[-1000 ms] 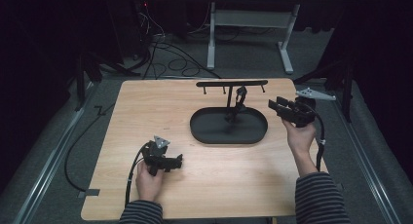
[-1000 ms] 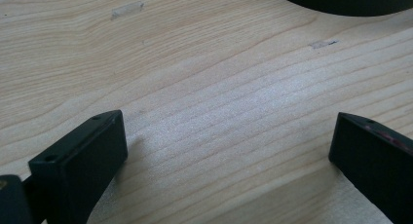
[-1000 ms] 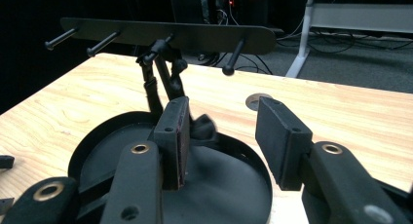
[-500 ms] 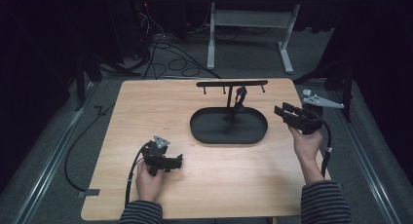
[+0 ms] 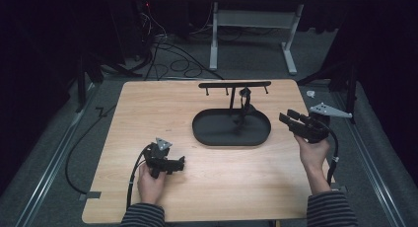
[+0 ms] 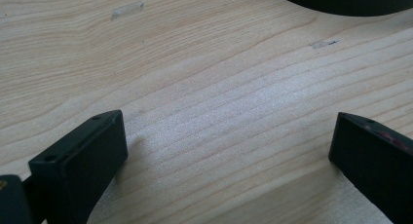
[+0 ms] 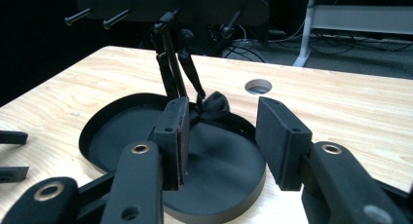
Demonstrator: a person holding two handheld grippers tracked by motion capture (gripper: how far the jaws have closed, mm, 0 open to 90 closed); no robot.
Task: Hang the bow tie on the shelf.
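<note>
A black oval tray lies mid-table, with a post rising from it to a peg bar. A black strap item hangs from one peg down into the tray. In the right gripper view the strap item ends in a knotted bunch on the tray, below the peg bar. My right gripper is held just right of the tray, pointing at it; the right gripper is open with nothing between its jaws. My left gripper rests near the front left, and the left gripper stands open over bare wood.
The wooden table has a round hole beyond the tray. Cables and a white desk frame lie on the floor behind the table. A small white object sits past the table's right edge.
My right gripper has drifted a little to the right and toward the near edge, away from the tray. The left hand has stayed where it was.
</note>
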